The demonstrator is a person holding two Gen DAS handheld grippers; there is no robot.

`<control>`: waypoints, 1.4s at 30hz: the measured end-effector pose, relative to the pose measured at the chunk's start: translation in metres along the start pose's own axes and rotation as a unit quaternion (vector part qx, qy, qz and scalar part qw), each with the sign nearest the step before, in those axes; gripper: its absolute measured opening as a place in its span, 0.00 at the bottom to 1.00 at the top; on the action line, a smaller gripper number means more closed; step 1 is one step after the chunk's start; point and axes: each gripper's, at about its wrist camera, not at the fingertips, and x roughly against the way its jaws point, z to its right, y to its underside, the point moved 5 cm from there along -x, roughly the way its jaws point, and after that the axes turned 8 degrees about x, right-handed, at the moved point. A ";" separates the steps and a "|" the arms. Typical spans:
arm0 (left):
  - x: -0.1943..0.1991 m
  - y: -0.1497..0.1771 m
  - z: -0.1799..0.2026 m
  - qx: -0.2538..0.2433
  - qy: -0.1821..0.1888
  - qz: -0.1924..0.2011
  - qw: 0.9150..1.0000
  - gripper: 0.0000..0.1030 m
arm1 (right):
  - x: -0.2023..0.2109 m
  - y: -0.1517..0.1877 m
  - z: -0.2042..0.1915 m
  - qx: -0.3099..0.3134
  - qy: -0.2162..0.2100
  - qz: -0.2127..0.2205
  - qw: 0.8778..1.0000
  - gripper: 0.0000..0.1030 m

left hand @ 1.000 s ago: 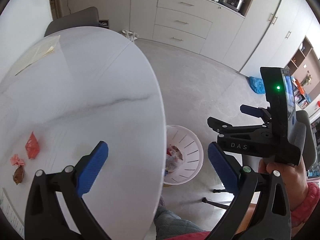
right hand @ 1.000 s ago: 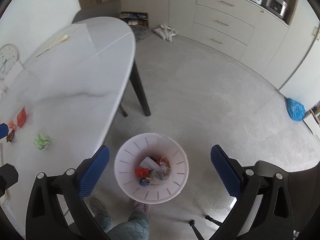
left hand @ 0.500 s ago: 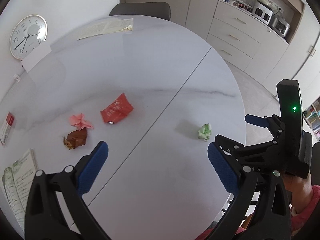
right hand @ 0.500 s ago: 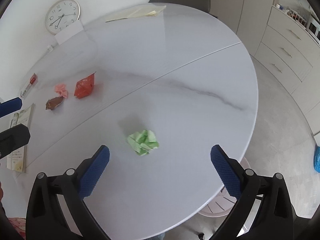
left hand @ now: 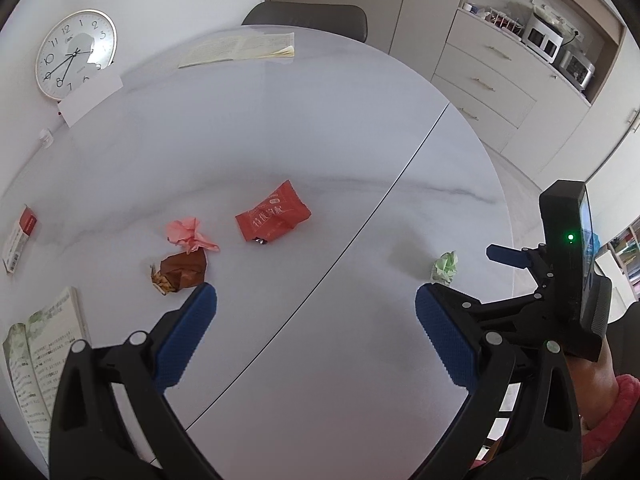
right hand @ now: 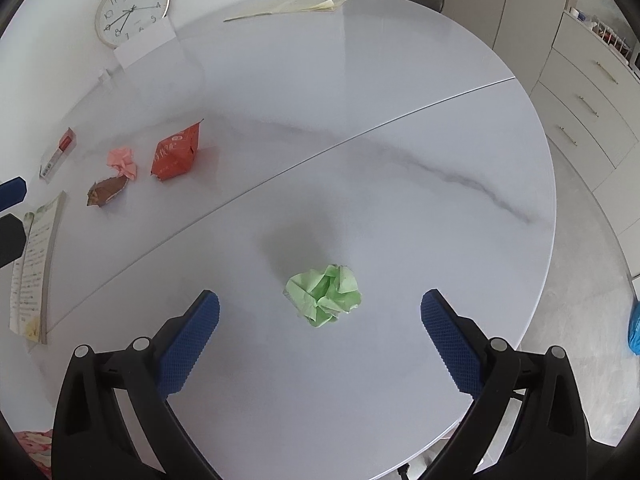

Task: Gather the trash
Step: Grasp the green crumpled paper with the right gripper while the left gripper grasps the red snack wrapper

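Observation:
A crumpled green paper ball [right hand: 325, 299] lies on the white marble table [right hand: 360, 120], between the wide blue pads of my right gripper [right hand: 320, 314], whose jaws are closing and do not touch it. From the left wrist view the same green ball [left hand: 445, 267] sits near the table's right edge. My left gripper [left hand: 316, 308] hangs open over bare tabletop with nothing between its fingers. Just beyond its left pad lie a brown wrapper [left hand: 181, 271], a pink crumpled paper [left hand: 189, 233] and a red snack packet [left hand: 273, 217].
An open booklet [left hand: 38, 360] lies at the near left, a small red-and-white box [left hand: 18, 238] beyond it, papers [left hand: 240, 49] at the far side by a grey chair [left hand: 306, 20]. A wall clock [left hand: 74, 52] leans at the back left. Cabinets [left hand: 500, 92] stand to the right.
Both grippers swung from over the floor and the white trash basket to over the table. Since half a second ago the views crept closer; the green ball now sits between the right pads.

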 end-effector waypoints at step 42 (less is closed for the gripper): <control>-0.147 -0.046 -0.005 -0.246 0.017 -0.088 0.965 0.40 | 0.054 0.044 0.022 -0.138 -0.001 -0.001 0.990 0.35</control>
